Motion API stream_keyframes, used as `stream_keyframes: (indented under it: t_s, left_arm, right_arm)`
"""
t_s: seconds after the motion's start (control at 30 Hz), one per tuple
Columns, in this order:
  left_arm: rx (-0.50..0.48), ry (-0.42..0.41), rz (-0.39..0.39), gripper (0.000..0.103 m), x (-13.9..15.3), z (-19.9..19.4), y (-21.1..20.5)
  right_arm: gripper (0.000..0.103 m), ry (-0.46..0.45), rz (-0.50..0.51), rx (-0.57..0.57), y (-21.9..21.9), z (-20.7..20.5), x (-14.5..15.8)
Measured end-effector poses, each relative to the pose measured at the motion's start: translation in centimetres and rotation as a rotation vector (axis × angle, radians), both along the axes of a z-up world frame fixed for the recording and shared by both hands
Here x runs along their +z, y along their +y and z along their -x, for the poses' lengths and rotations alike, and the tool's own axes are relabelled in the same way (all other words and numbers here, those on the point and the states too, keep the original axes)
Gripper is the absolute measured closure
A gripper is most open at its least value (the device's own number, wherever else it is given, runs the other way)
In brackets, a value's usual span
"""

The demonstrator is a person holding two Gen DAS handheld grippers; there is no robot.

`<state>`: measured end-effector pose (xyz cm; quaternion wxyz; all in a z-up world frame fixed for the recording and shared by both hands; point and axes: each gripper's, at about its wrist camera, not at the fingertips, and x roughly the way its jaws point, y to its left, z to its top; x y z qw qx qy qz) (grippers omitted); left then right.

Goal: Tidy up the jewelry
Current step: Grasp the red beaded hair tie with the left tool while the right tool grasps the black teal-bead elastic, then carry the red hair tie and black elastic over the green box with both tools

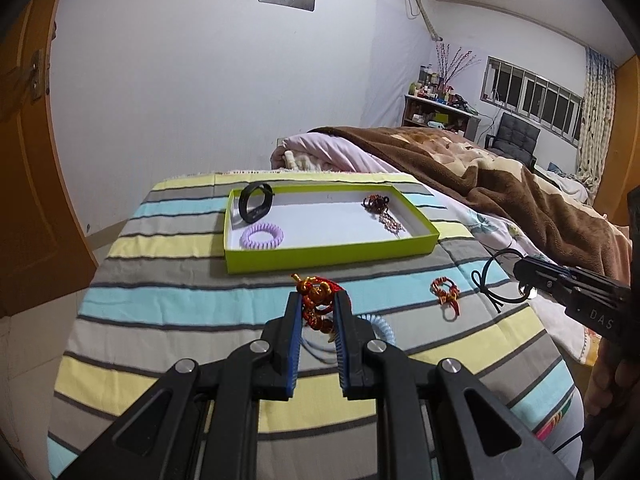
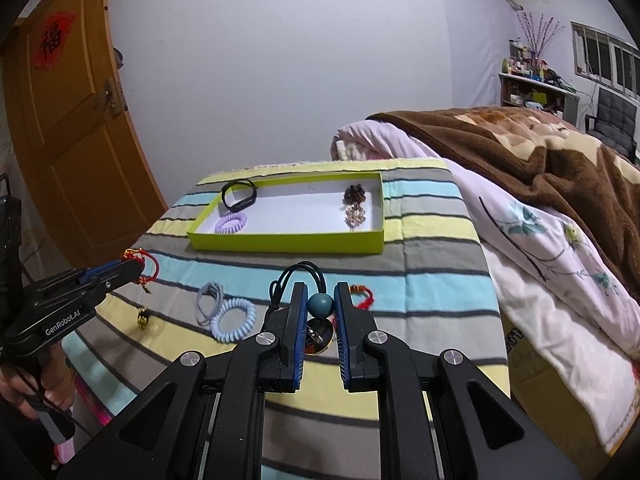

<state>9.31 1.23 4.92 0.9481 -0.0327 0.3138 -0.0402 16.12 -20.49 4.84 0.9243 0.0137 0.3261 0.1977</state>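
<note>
The left gripper (image 1: 317, 304) was pinching a red-and-gold knotted cord bracelet (image 1: 316, 300) between its blue pads, holding it above the striped cloth (image 1: 180, 280) just short of the near wall of the green tray (image 1: 332, 258). The right gripper (image 2: 320, 306) was clamped on a black cord hair tie with a teal bead (image 2: 320, 305); the cord loop (image 2: 298, 276) stood out ahead of its fingertips, and a shiny metal charm (image 2: 318, 336) hung between its fingers.

The tray sat toward the far edge of the cloth. It already held a black band (image 1: 256, 202) in its far-left corner, a purple spiral hair tie (image 1: 262, 235) in its near-left corner, and a cluster of dark beaded pieces (image 1: 378, 206) at its right end. The middle of the tray floor was bare.

Judged from this layout, the step in hand was carrying both held pieces into the tray. Recommended procedure:

1. Each piece should clear the near wall before being lowered, as trailing tassels and cords could snag the rim.
2. The bare middle floor should receive both pieces, apart from each other, to prevent tangling.
3. The jaws should part only when the piece is low over the floor; soft cords may cling to ribbed pads.

A small red-and-gold bracelet (image 1: 446, 292), a pale blue spiral hair tie (image 2: 234, 320) and a grey cord loop (image 2: 208, 296) remained on the cloth near its front edge.
</note>
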Motion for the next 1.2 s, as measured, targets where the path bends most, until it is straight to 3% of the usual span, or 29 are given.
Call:
stream_keyframes:
  t_s: [0.73, 1.2]
  left_arm:
    - [-0.004, -0.051, -0.05, 0.087, 1.4, -7.7, 0.9]
    - [0.008, -0.003, -0.079, 0.087, -1.2, -13.2, 1.0]
  right_arm:
    - [0.089, -0.009, 0.019, 0.026, 2.5, -9.3, 0.7]
    - [0.089, 0.083, 0.039, 0.004, 3.0, -16.1, -3.0]
